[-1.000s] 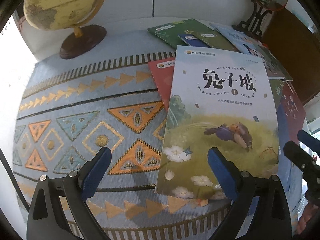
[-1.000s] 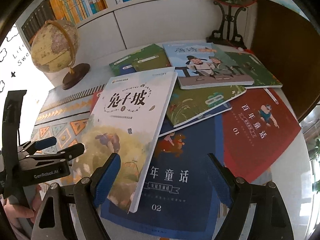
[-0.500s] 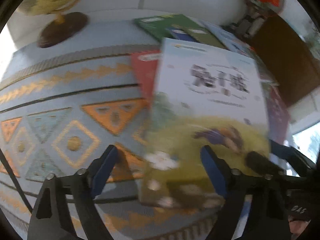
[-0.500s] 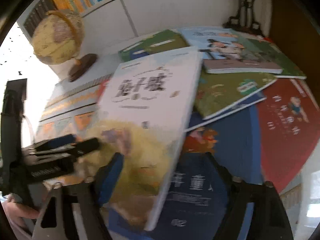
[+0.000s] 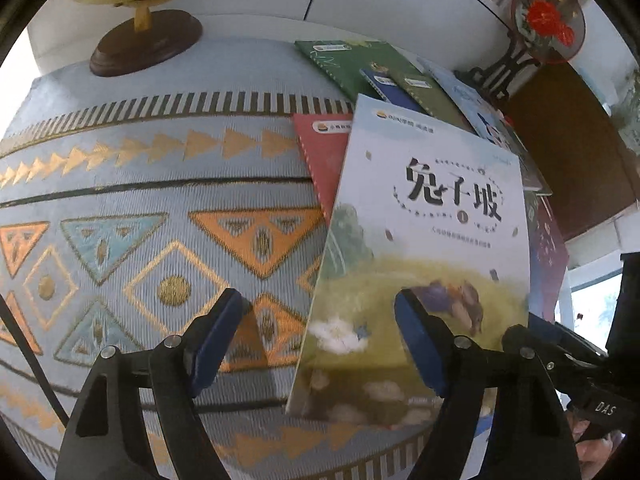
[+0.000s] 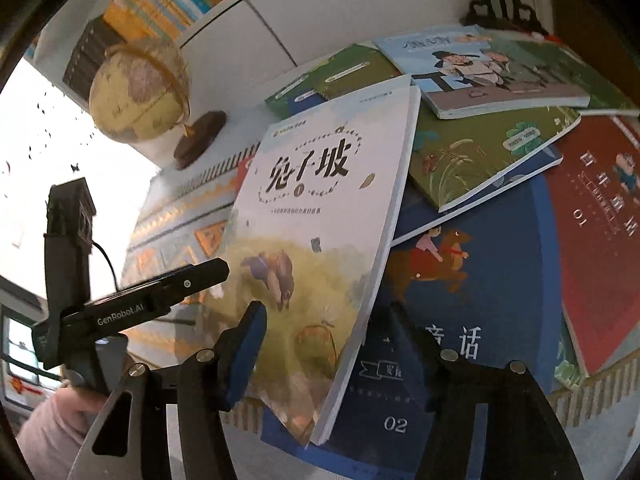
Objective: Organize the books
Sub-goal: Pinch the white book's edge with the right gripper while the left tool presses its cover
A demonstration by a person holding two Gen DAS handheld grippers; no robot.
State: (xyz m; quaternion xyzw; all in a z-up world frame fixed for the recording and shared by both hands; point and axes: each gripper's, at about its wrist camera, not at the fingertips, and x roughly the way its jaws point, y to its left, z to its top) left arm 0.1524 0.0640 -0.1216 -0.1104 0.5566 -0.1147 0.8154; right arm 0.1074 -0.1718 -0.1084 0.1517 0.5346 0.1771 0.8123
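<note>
The left tool (image 5: 320, 340) has two blue pads (image 5: 214, 336) set partly apart. They have just been closing in. The left edge of the pale book with the big black letters (image 5: 424, 248) lies between them. The right pad sits over the book's yellow cover and the left pad is over the cloth. I cannot tell if the pads touch the book, and no squeeze shows.

The right tool (image 6: 320, 356) is partly apart too, and it has also just been closing in. The bottom right edge of that same pale book (image 6: 316, 240) sits between its pads. Its left pad (image 6: 244, 356) is over the cover. The right pad is dark and hard to see. It is not pressing on the book.

The pale book lies on top of the pile, tilted up. It rests partly on a dark blue book (image 6: 472, 304) and partly over the patterned cloth (image 5: 152, 208) on the counter. A red book (image 6: 596, 236) lies to the right of the blue one. A green book (image 6: 480, 152) and a light blue book with drawn people (image 6: 480, 76) lie farther back. A small red book (image 5: 320, 152) peeks out from under the pale one.

A globe (image 6: 138, 90) stands at the back left of the counter
</note>
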